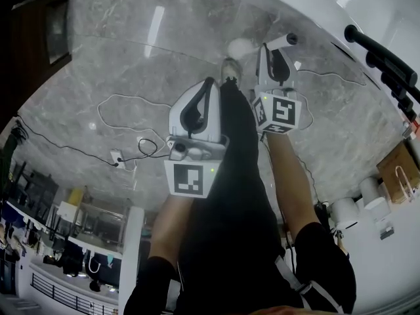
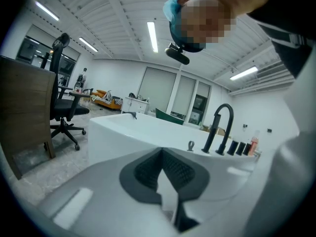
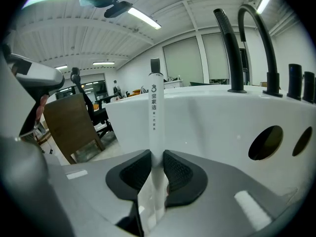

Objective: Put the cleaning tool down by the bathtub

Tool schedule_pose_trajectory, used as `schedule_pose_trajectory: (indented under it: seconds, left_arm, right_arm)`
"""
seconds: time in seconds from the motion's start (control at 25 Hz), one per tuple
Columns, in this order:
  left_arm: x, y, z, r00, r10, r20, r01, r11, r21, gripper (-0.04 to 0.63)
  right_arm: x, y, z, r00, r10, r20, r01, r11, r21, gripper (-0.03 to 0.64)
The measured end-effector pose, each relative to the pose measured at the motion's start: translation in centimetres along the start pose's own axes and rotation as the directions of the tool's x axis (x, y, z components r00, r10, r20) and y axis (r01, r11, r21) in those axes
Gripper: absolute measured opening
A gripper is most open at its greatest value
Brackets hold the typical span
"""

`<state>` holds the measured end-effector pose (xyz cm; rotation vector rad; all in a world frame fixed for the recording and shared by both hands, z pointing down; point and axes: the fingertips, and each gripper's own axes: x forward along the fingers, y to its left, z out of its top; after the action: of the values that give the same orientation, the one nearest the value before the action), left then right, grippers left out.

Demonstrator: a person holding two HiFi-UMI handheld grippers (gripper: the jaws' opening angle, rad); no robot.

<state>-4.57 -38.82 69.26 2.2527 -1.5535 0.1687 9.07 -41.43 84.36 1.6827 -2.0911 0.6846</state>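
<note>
Pinching the cleaning tool (image 3: 155, 107) in the right gripper (image 3: 157, 154), centre frame, for setting by the bathtub (image 3: 207, 117). Got the left gripper (image 2: 162, 154) pressed together, empty

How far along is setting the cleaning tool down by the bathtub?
Done: the cleaning tool has been brought up beside the bathtub wall. In hand: the right hand-held gripper clamps it by its white handle, roughly upright. Left: set it on the floor and release. The left hand-held gripper is shut and empty.
</note>
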Motion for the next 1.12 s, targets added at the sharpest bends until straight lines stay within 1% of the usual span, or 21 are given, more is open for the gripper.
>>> schedule_pose_trajectory:
  seconds: [0.2, 0.36, 0.56, 0.72, 0.88, 1.12]
  left_arm:
    - [0.5, 0.8, -0.6, 1.000, 0.006, 0.029, -0.006, 1.000, 0.014, 0.008]
    - [0.4, 1.5, -1.7, 0.999, 0.011, 0.031, -0.012, 1.000, 0.015, 0.008]
    - [0.6, 2.2, -2.8, 0.999, 0.009, 0.041, -0.010, 1.000, 0.026, 0.008]
    - [0.9, 2.8, -3.5, 0.999, 0.016, 0.047, -0.017, 1.000, 0.022, 0.008]
    - [1.3, 3.2, -4.2, 0.999, 0.013, 0.046, -0.014, 1.000, 0.025, 0.008]
    - [2.2, 3.7, -5.2, 0.998, 0.028, 0.049, -0.029, 0.999, 0.015, 0.008]
  right_arm:
    - [1.9, -0.4, -1.5, 1.000, -0.007, 0.007, 0.007, 1.000, 0.012, 0.081]
    - [3.3, -0.8, -3.0, 1.000, -0.018, 0.007, 0.018, 1.000, 0.023, 0.081]
    - [4.7, -1.0, -5.4, 0.999, -0.033, -0.013, 0.033, 0.999, 0.037, 0.081]
    - [5.8, -1.1, -7.3, 0.999, -0.042, -0.032, 0.043, 0.998, 0.041, 0.081]
    - [6.8, -1.4, -8.4, 0.998, -0.046, -0.042, 0.048, 0.998, 0.044, 0.081]
    - [8.5, -2.3, -10.1, 0.997, -0.052, -0.063, 0.055, 0.997, 0.049, 0.081]
